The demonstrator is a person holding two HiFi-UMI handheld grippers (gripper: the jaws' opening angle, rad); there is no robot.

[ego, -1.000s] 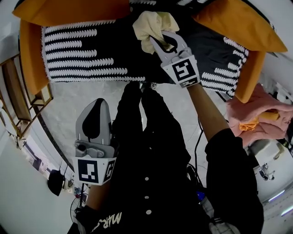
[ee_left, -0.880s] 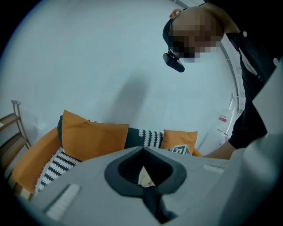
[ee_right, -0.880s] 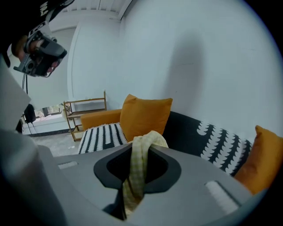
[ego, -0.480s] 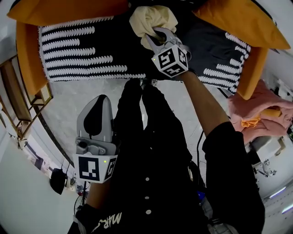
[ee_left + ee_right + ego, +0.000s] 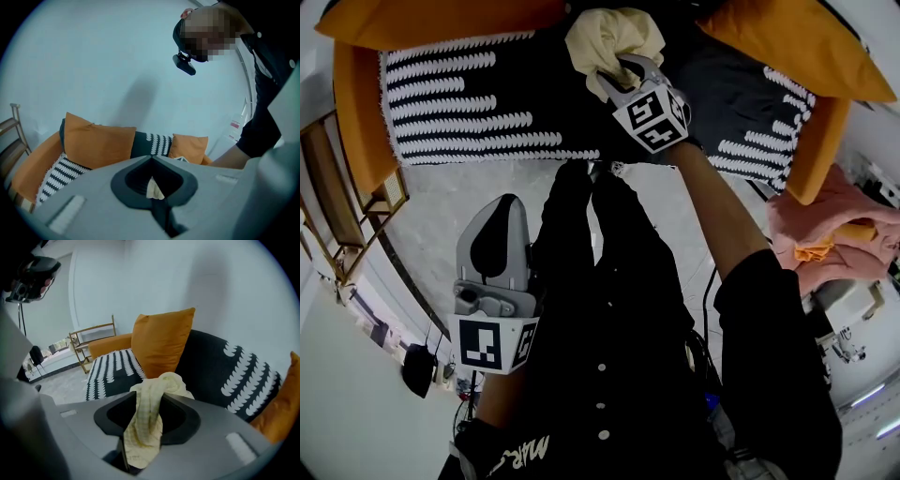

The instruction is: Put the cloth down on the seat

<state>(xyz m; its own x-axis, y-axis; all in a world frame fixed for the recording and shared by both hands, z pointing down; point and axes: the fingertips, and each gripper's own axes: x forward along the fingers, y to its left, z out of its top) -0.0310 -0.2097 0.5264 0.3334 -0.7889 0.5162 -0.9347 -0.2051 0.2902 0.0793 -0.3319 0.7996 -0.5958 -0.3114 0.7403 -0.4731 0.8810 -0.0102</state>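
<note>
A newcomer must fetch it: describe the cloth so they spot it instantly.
On the black-and-white patterned sofa, between its orange cushions, a crumpled cloth drapes through the right hand-held gripper, whose jaws have just opened. It alone is pale yellow with a faint check.

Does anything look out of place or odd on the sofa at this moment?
The cream cloth lies crumpled on the sofa seat, and one end drapes between the jaws of the right hand-held gripper, which have just been opening. Nothing else stands out.
</note>
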